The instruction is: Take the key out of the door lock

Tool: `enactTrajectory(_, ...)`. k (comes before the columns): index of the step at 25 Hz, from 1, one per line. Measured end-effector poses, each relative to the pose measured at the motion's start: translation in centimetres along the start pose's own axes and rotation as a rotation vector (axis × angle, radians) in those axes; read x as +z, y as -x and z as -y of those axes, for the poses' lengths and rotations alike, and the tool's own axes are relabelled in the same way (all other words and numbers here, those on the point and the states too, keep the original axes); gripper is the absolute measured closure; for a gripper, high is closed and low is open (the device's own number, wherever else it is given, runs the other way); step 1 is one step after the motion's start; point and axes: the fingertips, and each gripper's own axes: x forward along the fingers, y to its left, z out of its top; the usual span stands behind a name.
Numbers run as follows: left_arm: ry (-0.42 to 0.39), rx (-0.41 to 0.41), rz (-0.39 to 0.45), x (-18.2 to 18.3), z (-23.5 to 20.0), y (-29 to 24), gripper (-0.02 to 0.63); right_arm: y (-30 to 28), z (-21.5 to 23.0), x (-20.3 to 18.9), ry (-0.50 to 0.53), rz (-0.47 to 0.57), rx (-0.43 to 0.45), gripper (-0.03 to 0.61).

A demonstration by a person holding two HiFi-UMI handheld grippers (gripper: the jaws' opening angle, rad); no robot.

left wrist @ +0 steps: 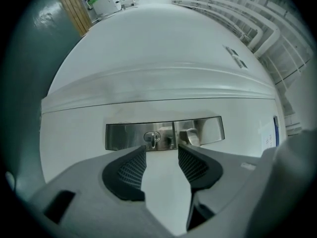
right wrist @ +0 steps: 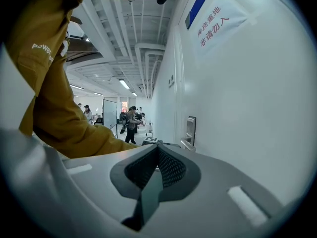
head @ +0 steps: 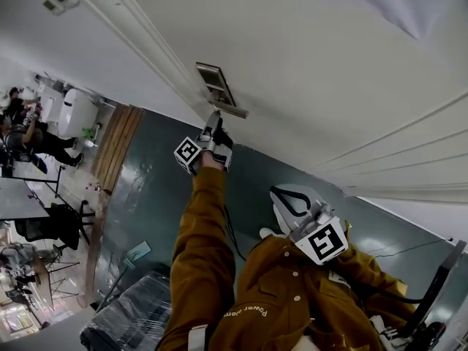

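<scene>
A brushed steel lock plate (left wrist: 163, 133) sits on the white door (left wrist: 158, 73). A small silver key (left wrist: 152, 138) stands in its cylinder, with the lever handle (left wrist: 191, 136) to the right of it. My left gripper (left wrist: 162, 153) is open just short of the plate, and the key lies a little beyond its fingertips, left of the gap. In the head view the left gripper (head: 213, 123) reaches up to the plate (head: 216, 85). My right gripper (head: 281, 196) hangs back by the person's chest, shut, with nothing between its pads (right wrist: 171, 168).
Raised mouldings (head: 409, 145) run across the white wall right of the door. A wooden panel (head: 117, 148) and green wall lie to the left, with people and desks (head: 22, 134) beyond. A sign with red print (right wrist: 213, 23) hangs high on the wall.
</scene>
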Motion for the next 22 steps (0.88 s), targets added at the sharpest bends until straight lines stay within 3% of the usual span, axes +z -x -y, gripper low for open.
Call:
enactTrajectory(8, -0.003, 0.012, 0.023, 1.7, -2.0, -1.8, 0.467, -0.5, 1.4, -0.4, 0.012, -0.009, -0.018, 0.572)
enactTrajectory(11, 0.004, 0.036, 0.045, 1.9, -2.8, -1.8, 0.58, -0.4, 1.5, -0.4, 0.013, -0.013, -0.022, 0.572)
enactTrajectory(17, -0.001, 0.02, 0.045, 2.0, -2.8, -1.6, 0.589, -0.7, 1.6, -0.2, 0.006, -0.005, -0.021, 0.572)
enactTrajectory(22, -0.035, 0.054, 0.038, 2.0, -2.9, -1.4, 0.591, -0.7, 1.4, -0.2, 0.006, -0.002, -0.019, 0.572)
